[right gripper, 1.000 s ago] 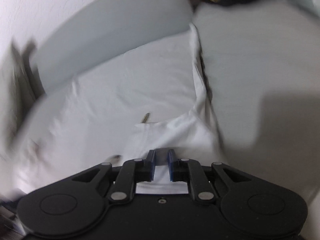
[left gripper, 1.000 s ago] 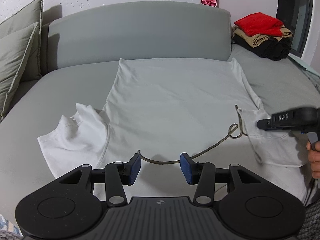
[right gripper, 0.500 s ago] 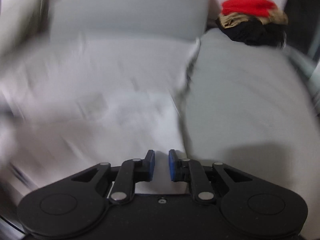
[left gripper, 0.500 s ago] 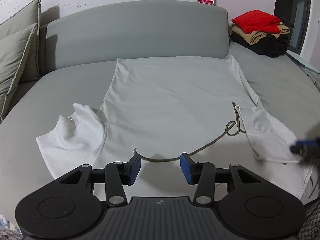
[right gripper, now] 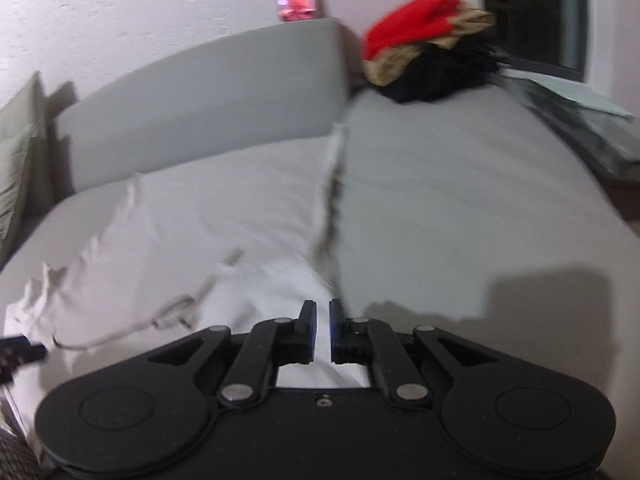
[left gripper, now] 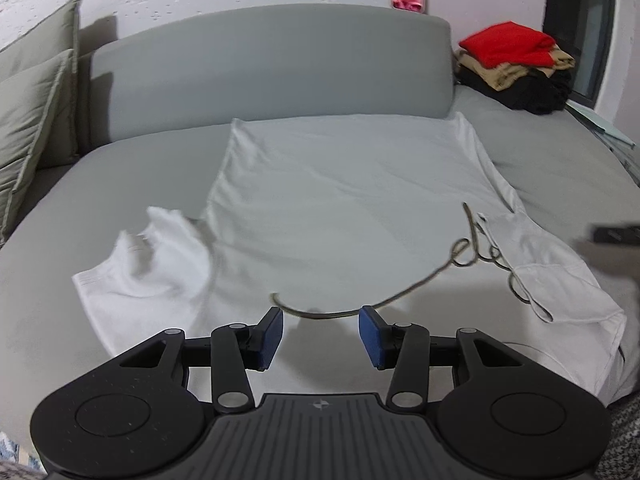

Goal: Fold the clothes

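Item: white garment, spread flat on my grey sofa, no fold made yet.

Largest first: the garment lies open across the seat, body smooth, 1 sleeve bunched at the left, the other sleeve lying out to the right, and a drawstring trailing loose over the near edge. A stack of 3 folded pieces, red on top, sits at the far right, so I judge those done and this 1 left entirely. My left gripper hangs released just above the near hem, the drawstring passing beyond its pads, nothing between them. My right gripper has just been closing and is nearly clenched over the right sleeve's cloth; whether cloth is pinched I cannot tell.
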The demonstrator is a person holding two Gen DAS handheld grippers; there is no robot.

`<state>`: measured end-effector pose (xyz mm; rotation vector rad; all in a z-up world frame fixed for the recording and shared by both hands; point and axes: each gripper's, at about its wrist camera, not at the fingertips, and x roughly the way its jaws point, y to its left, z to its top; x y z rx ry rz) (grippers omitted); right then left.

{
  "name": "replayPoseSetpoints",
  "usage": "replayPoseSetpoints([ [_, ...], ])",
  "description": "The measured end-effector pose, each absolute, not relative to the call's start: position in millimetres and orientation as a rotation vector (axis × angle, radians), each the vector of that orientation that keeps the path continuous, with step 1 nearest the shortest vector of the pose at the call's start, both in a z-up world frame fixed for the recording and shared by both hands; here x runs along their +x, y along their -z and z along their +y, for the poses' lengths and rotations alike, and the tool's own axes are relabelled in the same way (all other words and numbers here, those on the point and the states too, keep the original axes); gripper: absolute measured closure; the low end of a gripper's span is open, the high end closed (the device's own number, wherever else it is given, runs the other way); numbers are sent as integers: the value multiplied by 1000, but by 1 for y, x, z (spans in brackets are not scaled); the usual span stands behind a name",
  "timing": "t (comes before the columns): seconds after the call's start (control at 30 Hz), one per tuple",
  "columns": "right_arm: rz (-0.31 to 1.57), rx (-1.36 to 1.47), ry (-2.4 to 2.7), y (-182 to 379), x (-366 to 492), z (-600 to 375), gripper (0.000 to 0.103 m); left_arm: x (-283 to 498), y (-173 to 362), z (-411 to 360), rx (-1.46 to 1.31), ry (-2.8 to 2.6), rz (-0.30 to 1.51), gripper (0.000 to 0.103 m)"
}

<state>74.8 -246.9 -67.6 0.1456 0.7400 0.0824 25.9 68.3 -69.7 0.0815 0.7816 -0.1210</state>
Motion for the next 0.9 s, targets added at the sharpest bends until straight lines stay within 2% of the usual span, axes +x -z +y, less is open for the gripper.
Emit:
replayPoseSetpoints([
  [0.13,847,131,-39,104,119,-235,98,29,80,55,165,104,810,59],
  [0.2,892,16,26,123,114,-232,103,26,83,57,186,92,814,59],
  [0.33,883,-23,48,108,92,-234,103,19,79,71,173,86,803,59],
  [0.4,849,34,26,94,72,-240,98,12,74,74,150,116,786,59],
  [0.53,814,80,-91,79,44,-234,98,3,75,60,213,194,765,60],
  [0.63,926,62,-150,96,46,-218,97,0,85,42,319,215,808,65],
  [0.67,929,52,-144,99,44,-216,97,-1,89,36,354,222,822,75],
  [0.73,983,15,-133,90,40,-212,97,-14,86,37,388,231,857,85],
  [0.83,1055,64,-121,82,17,-223,96,-39,80,49,354,261,890,85],
  [0.9,1009,137,-128,75,6,-232,93,-50,71,67,260,268,845,79],
])
